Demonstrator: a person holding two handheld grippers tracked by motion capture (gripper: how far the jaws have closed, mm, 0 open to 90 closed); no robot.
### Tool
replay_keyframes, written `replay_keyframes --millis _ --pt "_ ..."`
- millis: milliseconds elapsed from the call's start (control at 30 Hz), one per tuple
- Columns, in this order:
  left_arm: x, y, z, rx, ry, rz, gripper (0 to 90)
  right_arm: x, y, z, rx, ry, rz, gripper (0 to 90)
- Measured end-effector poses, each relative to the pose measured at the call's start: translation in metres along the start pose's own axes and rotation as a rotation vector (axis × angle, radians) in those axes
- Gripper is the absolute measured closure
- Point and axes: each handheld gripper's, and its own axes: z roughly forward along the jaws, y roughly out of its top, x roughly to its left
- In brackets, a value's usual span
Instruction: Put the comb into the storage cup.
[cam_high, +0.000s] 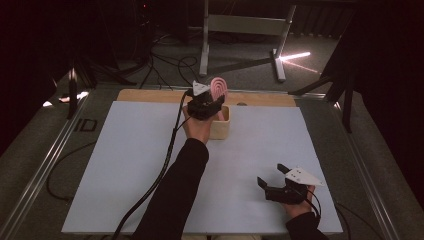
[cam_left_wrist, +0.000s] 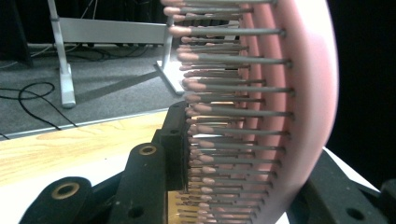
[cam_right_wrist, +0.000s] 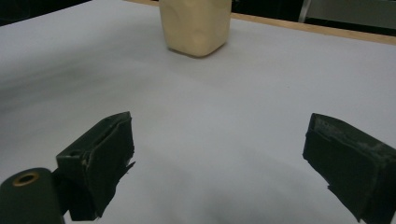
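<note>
Between the jaws of the left gripper (cam_high: 210, 100), toward twelve o'clock on the table, a pink hairbrush (cam_high: 219, 87) stands clamped by its bristled head, the pads pressing from both sides; the left gripper view shows its grey pins with pink tips (cam_left_wrist: 219, 112) running across between the black jaws. Just under that hand, touching or nearly so, sits a small wooden box (cam_high: 220, 125), open at the top, on the white sheet (cam_high: 125, 165) that covers the table, with a strip of bare wood (cam_high: 150, 95) at the far edge. From where I stand the brush head is above the box rim, so I judge it is either going in or coming out; I cannot tell which, nor whether its handle is inside already. Down at about four o'clock the right gripper (cam_high: 272, 177) rests low over the sheet with its jaws spread wide and nothing between them, well apart from the box (cam_right_wrist: 196, 28). Seating or clearing the brush looks left to do.
</note>
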Motion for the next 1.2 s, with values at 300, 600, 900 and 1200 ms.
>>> replay_keyframes --millis 300,600,900,1200 --pt "0.000 -0.003 0.001 0.005 -0.002 -0.001 63.2 0.000 0.000 0.000 0.001 0.000 0.000 8.7" --pt "0.000 -0.007 0.003 0.017 -0.003 0.000 63.1 0.000 0.000 0.000 0.001 0.000 0.000 8.7" --pt "0.005 -0.012 0.003 0.022 -0.003 -0.023 63.2 0.000 0.000 0.000 0.001 0.000 0.000 8.7" --pt "0.004 -0.015 0.007 0.034 -0.002 -0.019 62.9 0.000 0.000 0.001 0.002 0.001 0.000 8.7"
